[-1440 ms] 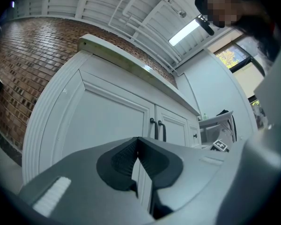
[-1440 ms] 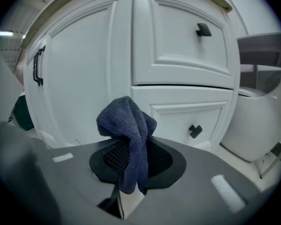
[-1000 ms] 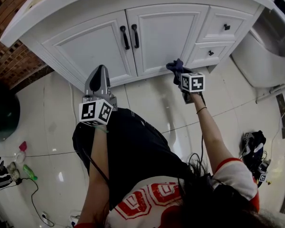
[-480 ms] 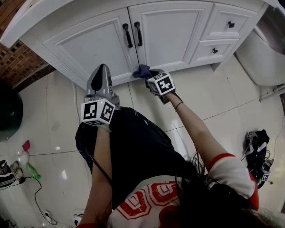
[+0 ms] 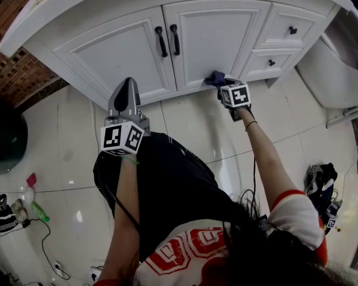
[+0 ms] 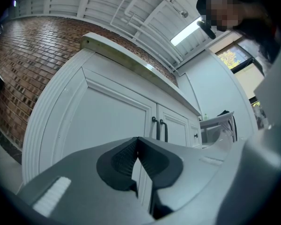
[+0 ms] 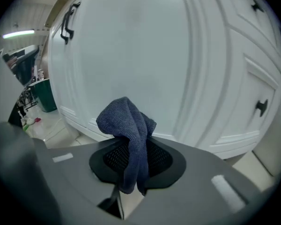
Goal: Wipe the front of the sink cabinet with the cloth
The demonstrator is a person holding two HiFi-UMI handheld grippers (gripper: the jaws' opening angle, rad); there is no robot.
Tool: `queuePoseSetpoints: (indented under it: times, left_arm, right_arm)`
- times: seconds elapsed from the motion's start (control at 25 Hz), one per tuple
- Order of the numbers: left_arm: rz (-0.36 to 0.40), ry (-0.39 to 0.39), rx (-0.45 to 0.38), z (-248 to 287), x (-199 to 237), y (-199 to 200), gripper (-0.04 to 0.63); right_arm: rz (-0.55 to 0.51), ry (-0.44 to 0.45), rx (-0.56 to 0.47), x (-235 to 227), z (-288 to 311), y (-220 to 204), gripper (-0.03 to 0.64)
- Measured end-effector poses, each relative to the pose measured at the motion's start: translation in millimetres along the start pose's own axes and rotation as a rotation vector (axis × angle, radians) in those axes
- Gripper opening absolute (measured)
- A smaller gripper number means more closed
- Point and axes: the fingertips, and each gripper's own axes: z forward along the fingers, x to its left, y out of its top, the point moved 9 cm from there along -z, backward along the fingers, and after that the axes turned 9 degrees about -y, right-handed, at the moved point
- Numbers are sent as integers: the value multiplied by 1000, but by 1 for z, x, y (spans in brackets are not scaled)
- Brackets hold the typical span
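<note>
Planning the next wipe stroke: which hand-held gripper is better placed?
Right. The right hand-held gripper grips the cloth by the sink cabinet door; the left hand-held gripper is shut, empty, farther back.

Cloth (image 5: 215,77) at cabinet (image 5: 125,52) btm, R of handles (image 5: 175,39).

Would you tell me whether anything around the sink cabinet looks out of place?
Nothing on the sink cabinet stands out: doors and drawers look shut, handles straight. The only untidiness is floor clutter: a pink item and a green item beside a cable at far left, a dark bundle at right.
</note>
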Motion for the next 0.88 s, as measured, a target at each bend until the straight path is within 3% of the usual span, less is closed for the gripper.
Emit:
queuePoseSetpoints:
  times: [0.24, 0.4, 0.68, 0.88]
  left_arm:
    - [3, 2, 10, 1, 0, -1, 0]
    - [-1, 11, 12, 2, 2, -1, 0]
    - [-3, 23, 8, 0, 3, -2, 0]
    - [-8, 32, -4, -1, 3, -2, 0]
  right_arm:
    - [102, -140, 30, -79, -19, -12, 81]
    - [130, -160, 17, -92, -28, -18, 81]
    - [215, -107, -19, -54, -53, -18, 81]
    - [265, -5, -180, -2, -90, 9, 81]
